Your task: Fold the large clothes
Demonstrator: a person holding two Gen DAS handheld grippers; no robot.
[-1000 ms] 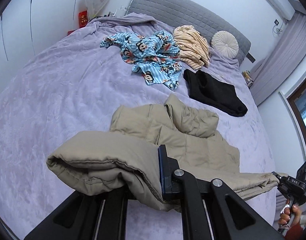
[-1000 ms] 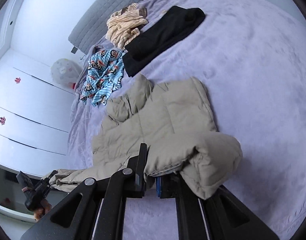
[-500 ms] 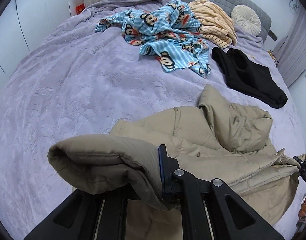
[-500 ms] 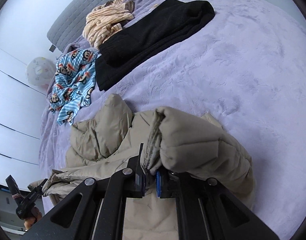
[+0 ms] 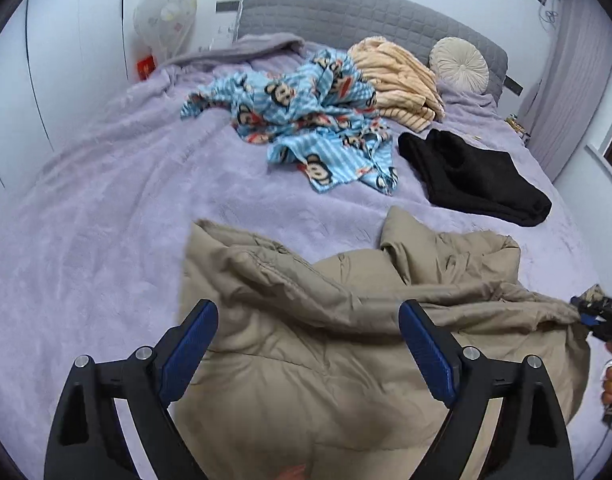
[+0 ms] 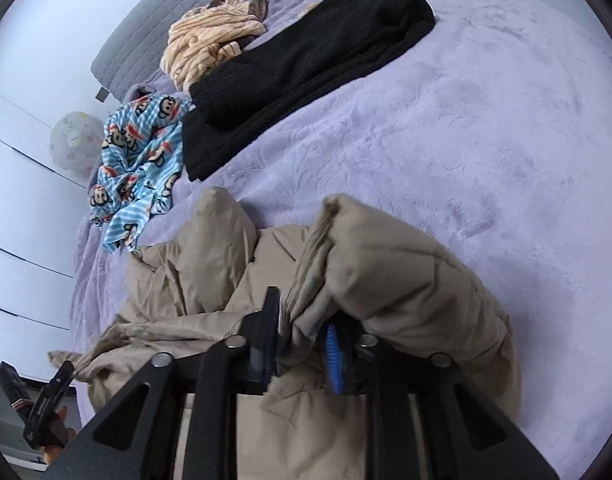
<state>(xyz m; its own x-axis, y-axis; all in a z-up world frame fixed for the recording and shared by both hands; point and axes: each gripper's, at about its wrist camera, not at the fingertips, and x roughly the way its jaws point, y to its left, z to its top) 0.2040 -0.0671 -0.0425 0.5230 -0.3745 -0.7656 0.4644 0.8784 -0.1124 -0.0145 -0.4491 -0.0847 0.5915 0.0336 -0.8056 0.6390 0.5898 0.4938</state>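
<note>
Jacket (image 5: 345,360), tan and puffy, lies bunched at the near edge of the lavender bed (image 5: 106,208). The left gripper (image 5: 306,344) hangs over it, its jaws having just spread wide, pads clear of the cloth. The right gripper (image 6: 302,344) has just been opening too; a fold sits between its pads, seemingly loose. Farther up the bed lie black trousers (image 5: 469,180), a blue monkey-print garment (image 5: 313,120) and a striped beige one (image 5: 401,80).

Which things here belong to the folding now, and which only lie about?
In the job: beige padded jacket; left gripper, open; right gripper, its jaws just opening.

Lying about: monkey-print cloth; striped garment; black garment; round cushion.
</note>
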